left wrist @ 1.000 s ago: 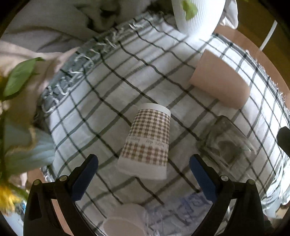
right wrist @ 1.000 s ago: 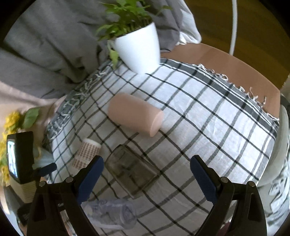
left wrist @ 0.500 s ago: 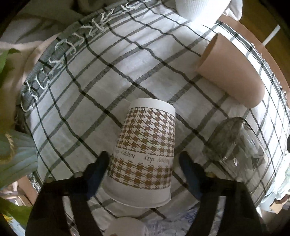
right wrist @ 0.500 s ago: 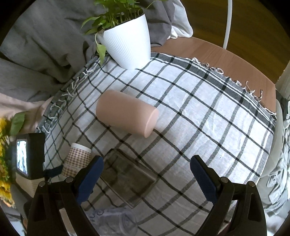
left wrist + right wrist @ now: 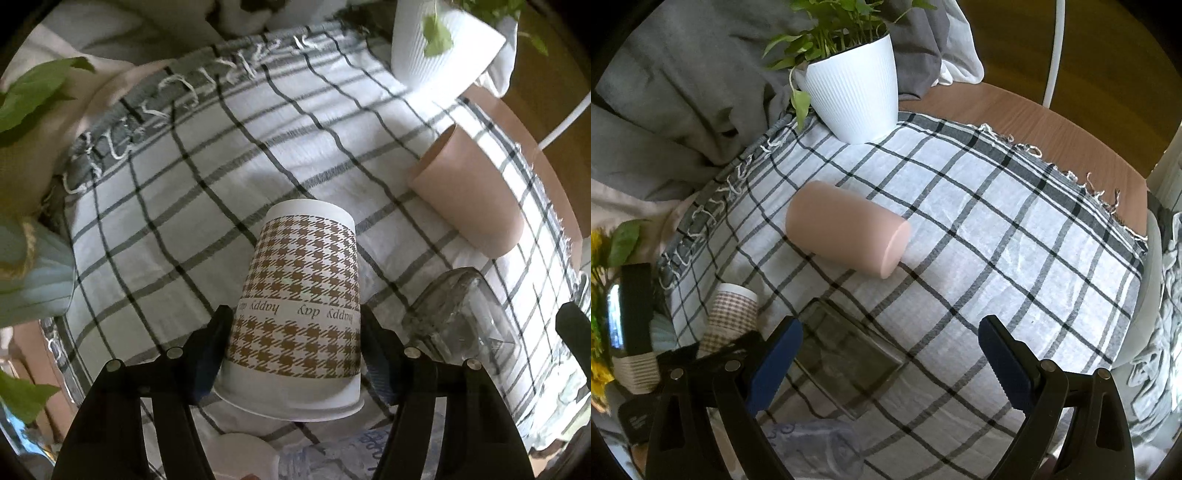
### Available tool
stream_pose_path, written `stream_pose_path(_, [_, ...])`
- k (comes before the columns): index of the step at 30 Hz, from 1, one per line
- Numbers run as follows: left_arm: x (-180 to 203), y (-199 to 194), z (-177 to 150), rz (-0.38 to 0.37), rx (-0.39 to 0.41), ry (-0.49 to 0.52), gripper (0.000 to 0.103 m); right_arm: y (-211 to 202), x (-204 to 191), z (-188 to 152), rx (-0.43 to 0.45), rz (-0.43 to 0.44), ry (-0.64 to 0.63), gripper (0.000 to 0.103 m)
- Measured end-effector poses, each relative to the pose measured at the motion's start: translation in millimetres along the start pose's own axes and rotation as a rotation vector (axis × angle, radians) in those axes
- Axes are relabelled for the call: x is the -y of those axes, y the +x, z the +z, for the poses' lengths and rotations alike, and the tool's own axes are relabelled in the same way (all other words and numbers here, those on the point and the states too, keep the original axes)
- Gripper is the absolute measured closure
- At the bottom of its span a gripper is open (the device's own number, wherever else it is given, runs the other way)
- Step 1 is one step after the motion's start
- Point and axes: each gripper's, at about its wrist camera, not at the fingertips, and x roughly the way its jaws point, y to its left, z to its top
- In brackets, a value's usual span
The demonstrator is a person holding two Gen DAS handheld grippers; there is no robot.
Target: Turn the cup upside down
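Gripping the houndstooth paper cup, the left claw is clamped on its lower band at lower centre of the left wrist view; the cup's long axis runs away from the claw toward frame centre, closed base farthest, rim nearest the lens. The right claw hangs apart and empty. A pink cup lies on its side at right, a clear glass container just beside the grasp, both on the checked cloth over the tabletop. The container likely limits swing rightward.

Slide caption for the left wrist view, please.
Left tongs clamp the houndstooth paper cup above the checked cloth; pink cup lies on its side.
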Motion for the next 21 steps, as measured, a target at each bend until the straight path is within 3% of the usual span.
stream_pose_path(8, [0.3, -36.4, -8.6, 0.026, 0.088, -0.044, 0.037, -9.5, 6.5, 1.4, 0.013, 0.02, -0.039, 0.007])
stream_pose_path(13, [29.2, -64.8, -18.5, 0.032, 0.157, -0.088, 0.037, -20.6, 22.1, 9.6, 0.029, 0.052, -0.086, 0.007])
stream_pose_path(21, [88.5, -98.0, -40.6, 0.029, 0.23, -0.244, 0.037, -32.0, 63.9, 35.1, 0.016, 0.12, -0.197, 0.007])
